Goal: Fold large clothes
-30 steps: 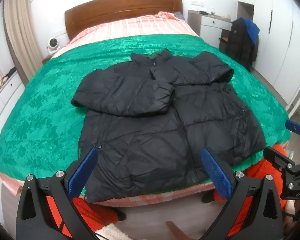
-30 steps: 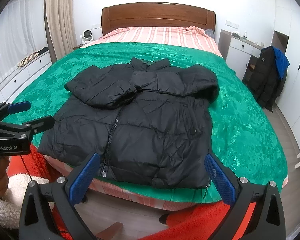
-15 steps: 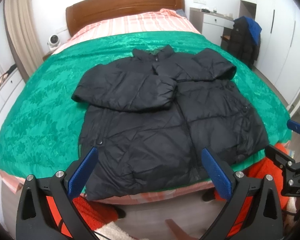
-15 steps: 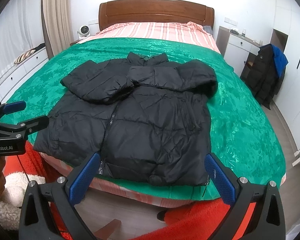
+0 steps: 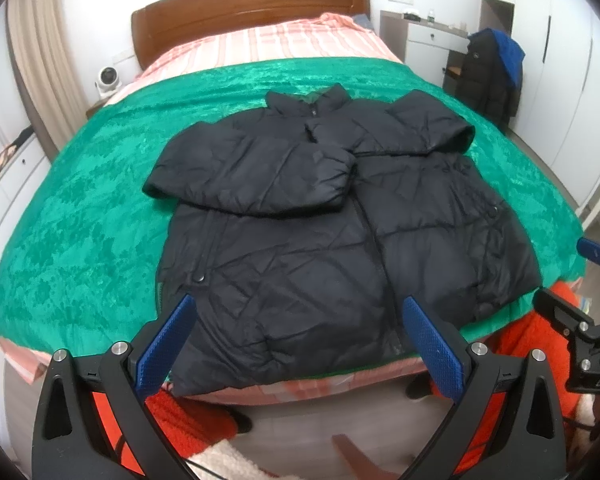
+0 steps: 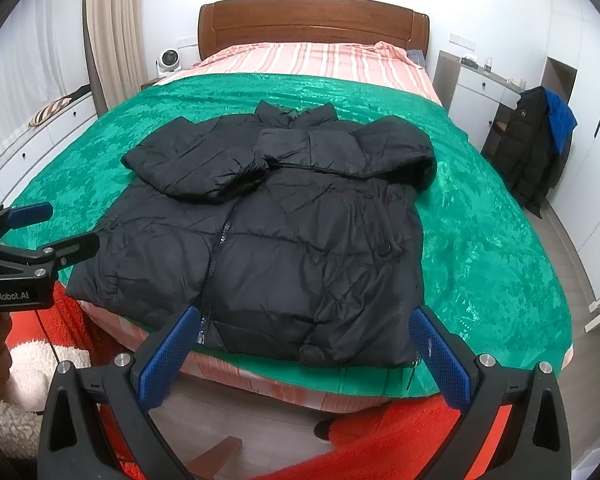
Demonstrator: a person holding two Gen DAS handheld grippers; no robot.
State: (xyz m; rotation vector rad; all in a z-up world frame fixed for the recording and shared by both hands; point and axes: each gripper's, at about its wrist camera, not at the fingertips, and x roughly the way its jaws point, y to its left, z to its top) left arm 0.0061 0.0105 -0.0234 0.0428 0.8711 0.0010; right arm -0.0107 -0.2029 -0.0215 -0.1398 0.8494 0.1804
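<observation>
Drifted nearer the black jacket [image 5: 324,224] — laid flat on the bed [image 5: 80,208], sleeves crossed for folding, hem near; left hand-held gripper [image 5: 296,336] and right hand-held gripper [image 6: 304,344] held released, ready for it.

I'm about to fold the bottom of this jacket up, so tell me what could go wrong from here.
1. The jacket's hem hangs at the bed's front edge; a weak pinch could let it slide off.
2. The puffy sleeves lie loosely folded across the chest and may spring open as the bottom is lifted.
3. The open left tongs and right tongs might catch the green blanket with the hem.
</observation>
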